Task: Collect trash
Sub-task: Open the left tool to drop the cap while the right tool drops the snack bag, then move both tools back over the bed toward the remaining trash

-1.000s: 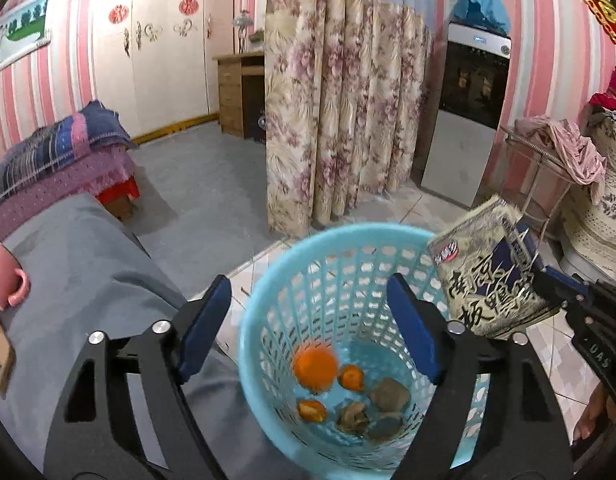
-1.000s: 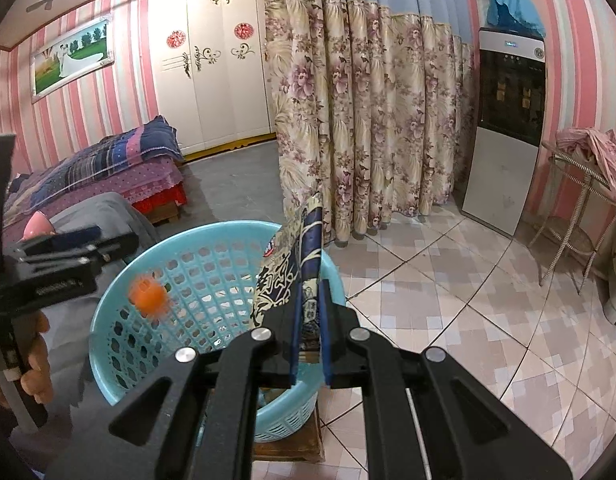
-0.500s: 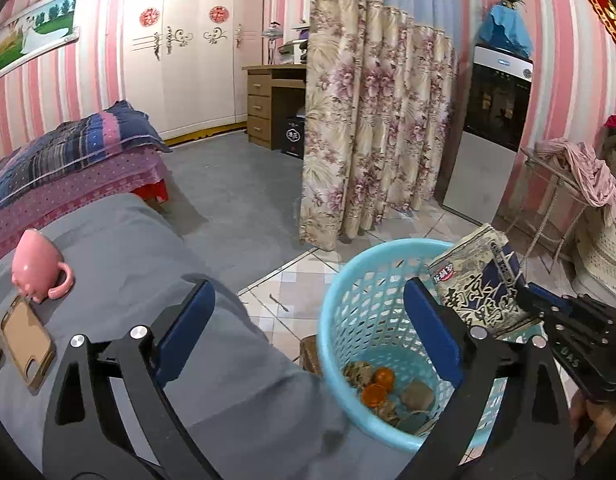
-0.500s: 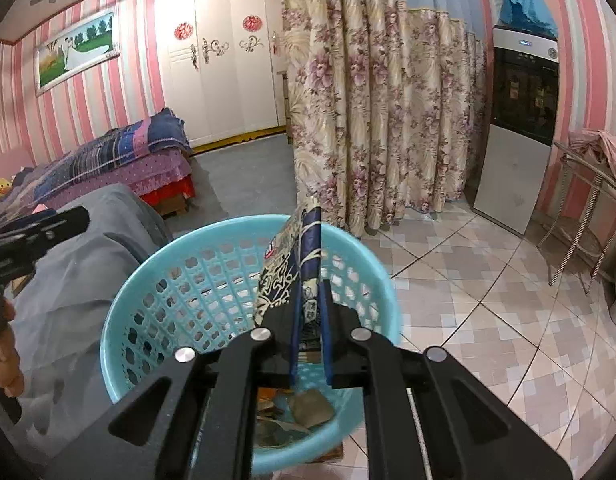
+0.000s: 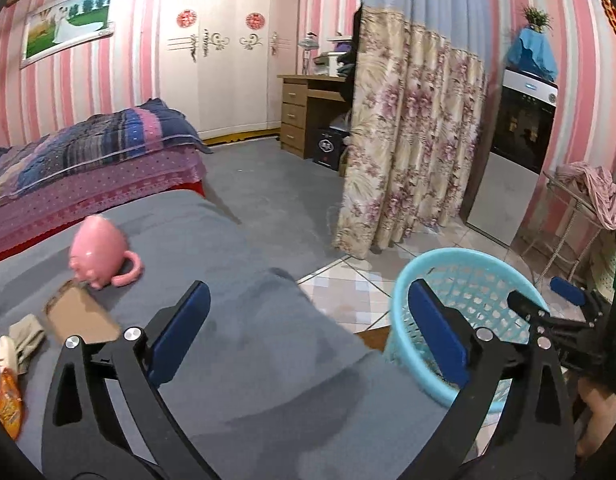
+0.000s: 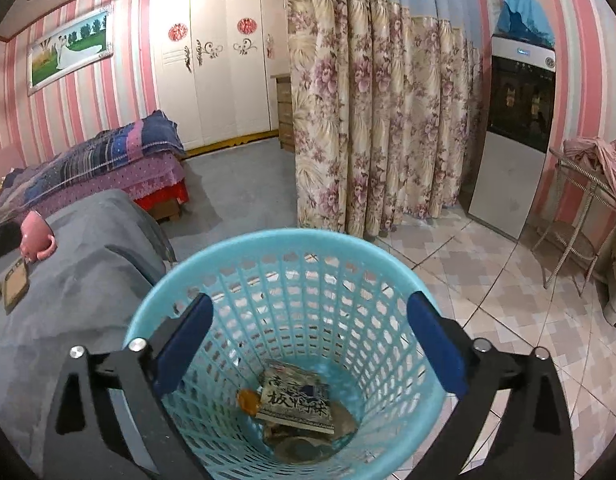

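Right gripper [image 6: 310,332]: jaws opening, nothing between the 2 blue pads. It hangs above the mouth of the blue basket [image 6: 251,248]. The packet [image 6: 295,398], printed with dark characters, lies flat on the basket floor, below the jaws and free of both pads. Just left of the packet, touching it, an orange scrap [image 6: 247,400]. Under and in front of the packet, brownish lumps [image 6: 303,446]; what they are cannot be told.

Left gripper [image 5: 308,328]: jaws opening, nothing between the pads. It is left of the basket [image 5: 468,258], over the grey blanket [image 5: 243,344]. Its right pad overlaps the near rim of the basket in the left wrist view; contact cannot be told. The basket's contents are hidden in this view.

Left of the basket, on the blanket: a pink mug [image 5: 97,254] tipped over, handle toward the basket; a flat brown card [image 5: 81,318] just in front of the mug; further from the basket, a beige cloth [image 5: 25,336] and an orange wrapper [image 5: 9,404] at the frame edge.

The basket stands on the tiled floor [image 6: 488,280] against the blanket's edge. The right gripper [image 5: 548,312] shows in the left wrist view beyond the far rim of the basket.
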`<action>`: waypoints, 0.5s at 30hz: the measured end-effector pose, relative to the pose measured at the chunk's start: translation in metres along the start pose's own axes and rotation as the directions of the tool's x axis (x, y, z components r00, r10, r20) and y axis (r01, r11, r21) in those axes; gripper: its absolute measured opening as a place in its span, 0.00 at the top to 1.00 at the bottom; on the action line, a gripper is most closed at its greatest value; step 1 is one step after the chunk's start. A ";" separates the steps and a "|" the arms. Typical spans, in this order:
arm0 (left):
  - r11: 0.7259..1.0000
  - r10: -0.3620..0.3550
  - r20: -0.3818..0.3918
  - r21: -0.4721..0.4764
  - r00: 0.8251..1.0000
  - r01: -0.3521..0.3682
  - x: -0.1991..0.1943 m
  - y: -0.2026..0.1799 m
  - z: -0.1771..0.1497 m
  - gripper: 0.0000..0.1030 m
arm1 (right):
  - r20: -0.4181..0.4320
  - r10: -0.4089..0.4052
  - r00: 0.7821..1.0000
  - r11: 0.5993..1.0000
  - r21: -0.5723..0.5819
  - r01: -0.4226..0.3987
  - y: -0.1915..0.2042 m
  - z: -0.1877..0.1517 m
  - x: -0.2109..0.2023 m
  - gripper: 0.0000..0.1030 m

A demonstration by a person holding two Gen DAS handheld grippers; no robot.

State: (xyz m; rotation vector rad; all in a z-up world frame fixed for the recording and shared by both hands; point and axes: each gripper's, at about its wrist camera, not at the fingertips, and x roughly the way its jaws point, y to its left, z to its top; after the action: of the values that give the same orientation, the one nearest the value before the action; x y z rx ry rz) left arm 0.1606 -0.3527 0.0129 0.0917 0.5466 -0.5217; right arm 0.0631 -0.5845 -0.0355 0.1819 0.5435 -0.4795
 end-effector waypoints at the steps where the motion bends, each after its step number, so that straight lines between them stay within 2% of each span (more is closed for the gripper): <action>1: 1.000 0.005 0.001 -0.008 1.000 -0.005 -0.004 0.006 -0.001 0.07 | 0.003 -0.002 1.000 1.000 -0.005 0.002 0.003 0.001 -0.001 0.05; 9: 0.996 0.077 0.023 -0.048 0.997 -0.075 -0.040 0.059 -0.002 0.06 | 0.014 0.034 0.999 0.999 -0.010 -0.034 0.041 0.008 -0.012 0.05; 15: 0.988 0.133 0.027 -0.085 0.991 -0.131 -0.065 0.100 -0.010 0.06 | 0.035 0.088 0.995 0.993 -0.076 -0.086 0.086 0.009 -0.026 0.05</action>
State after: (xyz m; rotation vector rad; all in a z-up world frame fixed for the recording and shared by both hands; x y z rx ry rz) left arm 0.1583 -0.2343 0.0322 0.0397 0.5259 -0.3703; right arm 0.0894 -0.5014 -0.0102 0.1241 0.5133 -0.3764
